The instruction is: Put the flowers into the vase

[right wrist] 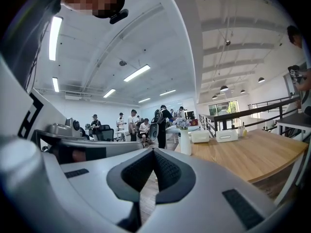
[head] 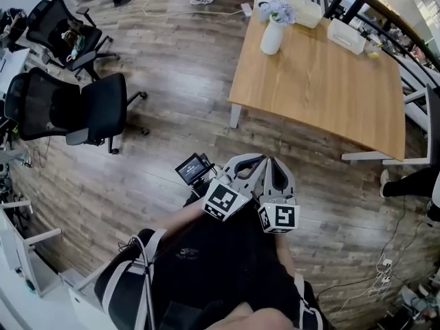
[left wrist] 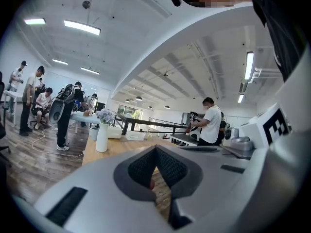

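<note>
At the upper right of the head view, we see the smooth white vase (head: pixel 272 37) upright on the pale wooden table (head: pixel 330 88), with frilly lilac flowers (head: pixel 278 10) in its neck. Lower centre, well apart from it, we hold the left gripper (head: pixel 247 162) and right gripper (head: pixel 276 165) side by side, their ribbed black jaws clenched on nothing.
</note>
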